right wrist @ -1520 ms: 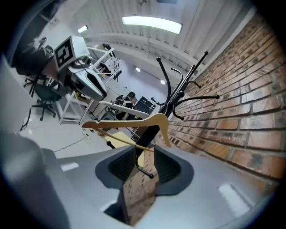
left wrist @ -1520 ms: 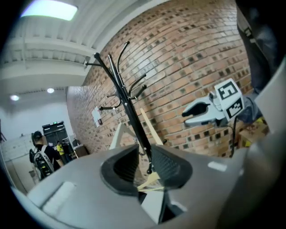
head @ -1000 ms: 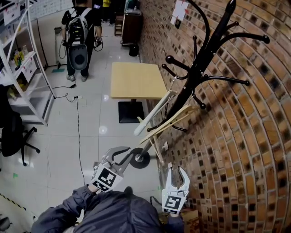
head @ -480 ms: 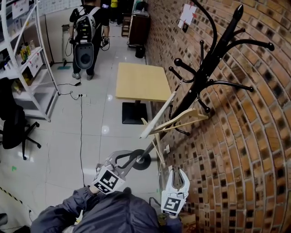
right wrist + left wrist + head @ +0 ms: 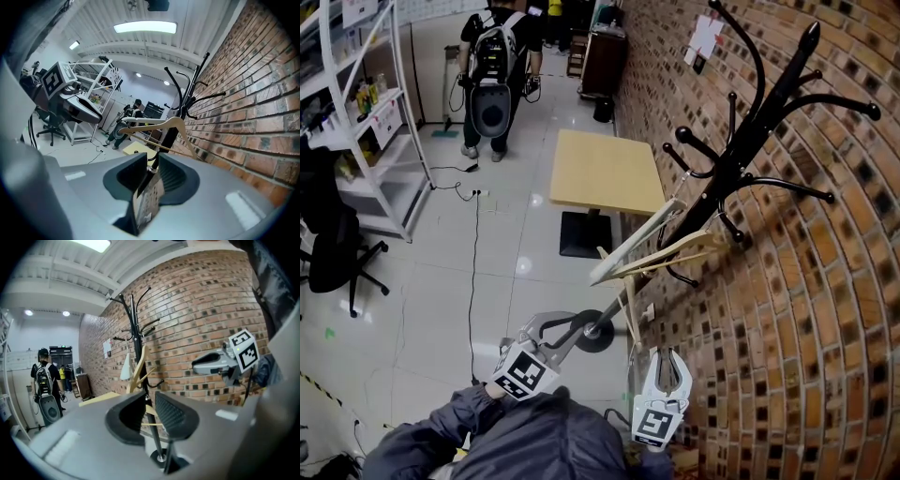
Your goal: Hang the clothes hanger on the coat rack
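The clothes hanger [image 5: 652, 255] hangs on a low peg of the coat rack [image 5: 750, 141], far on the right. The left gripper [image 5: 558, 326] and right gripper [image 5: 666, 354] have shut, empty fingers. Best hold them back and bump nothing.

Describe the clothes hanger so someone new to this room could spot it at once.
Find the brick wall on the right and the black coat rack standing against it. Low on the rack hangs the clothes hanger, jutting out over the floor. It is the only pale wooden piece among dark metal hooks, all otherwise bare.
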